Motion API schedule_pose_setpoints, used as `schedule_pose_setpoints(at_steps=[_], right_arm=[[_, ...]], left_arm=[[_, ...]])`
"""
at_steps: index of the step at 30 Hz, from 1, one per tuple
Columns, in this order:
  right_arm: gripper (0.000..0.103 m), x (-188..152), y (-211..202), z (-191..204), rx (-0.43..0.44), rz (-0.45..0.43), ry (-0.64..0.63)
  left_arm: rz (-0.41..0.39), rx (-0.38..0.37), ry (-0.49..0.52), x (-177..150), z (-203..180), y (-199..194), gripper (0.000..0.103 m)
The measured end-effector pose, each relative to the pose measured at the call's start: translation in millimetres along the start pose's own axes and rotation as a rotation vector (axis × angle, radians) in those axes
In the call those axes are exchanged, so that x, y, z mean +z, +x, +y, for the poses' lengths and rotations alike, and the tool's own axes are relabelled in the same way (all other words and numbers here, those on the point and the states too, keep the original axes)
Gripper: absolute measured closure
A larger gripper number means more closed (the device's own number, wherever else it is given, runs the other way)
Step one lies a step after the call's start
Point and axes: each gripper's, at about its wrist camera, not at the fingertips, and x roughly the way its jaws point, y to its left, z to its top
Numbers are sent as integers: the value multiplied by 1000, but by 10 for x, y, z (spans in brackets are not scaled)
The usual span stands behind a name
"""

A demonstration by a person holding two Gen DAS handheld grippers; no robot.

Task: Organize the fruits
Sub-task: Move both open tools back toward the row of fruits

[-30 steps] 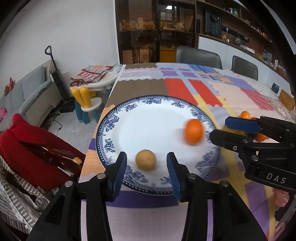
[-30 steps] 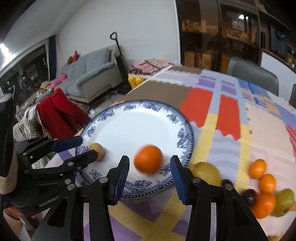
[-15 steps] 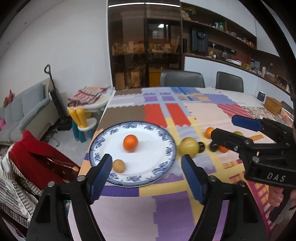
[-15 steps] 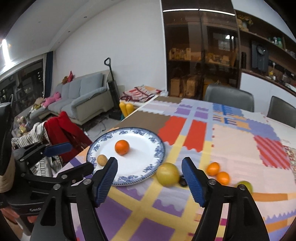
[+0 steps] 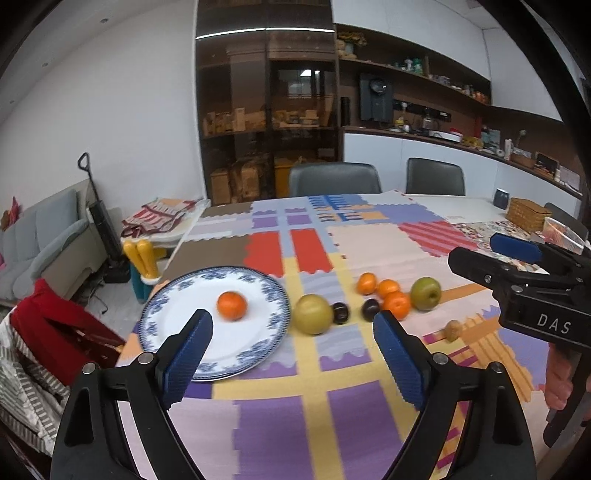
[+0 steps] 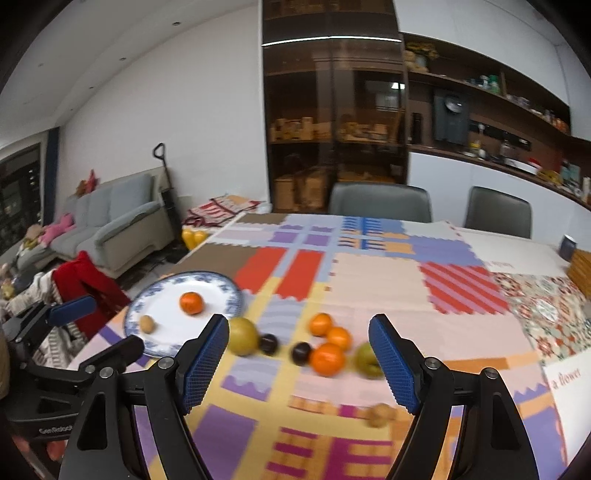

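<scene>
Glossy glazed plate, white with blue print; matt patchwork cloth over the surface; smooth-skinned orange; left claw in matt black plastic, ribbed blue rubbery pads.

Room lighting is bright and even, supplied from overhead: a ceiling light strip above the cabinet glows white. Shadows beneath the fruit are faint. The cabinet interior stays dim. Motion blur softens the fruit cluster and the tablecloth around it, strongest in the right wrist view. Fisheye distortion bends the walls, and black vignetting fills every corner.
</scene>
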Motion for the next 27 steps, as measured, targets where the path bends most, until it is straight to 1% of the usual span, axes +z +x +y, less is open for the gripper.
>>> schedule_pose_setpoints(at_steps=[3,10,14,17,21,24,26,27], right_arm=[[24,-65,-45,-152,-33,7,17],[24,-263,-50,-480,-91,57,69],[24,-374,-29,-595,-113,88,85],[24,-439,-9,-633,-139,102,79],[24,-488,35,-653,-171,112,63],[24,-530,84,-641,-173,129,56],[24,-562,135,-629,-173,145,50],[24,-574,151,-628,-174,149,49]], left_arm=[[-10,-31,33,6,-167,53,14],[-32,-113,111,22,-465,234,14],[-39,-193,164,37,-579,373,14],[-52,-220,211,43,-632,449,15],[-50,-266,261,43,-674,560,20],[-37,-299,293,38,-706,673,27],[-29,-306,314,29,-727,756,30],[-24,-311,319,25,-732,785,34]])
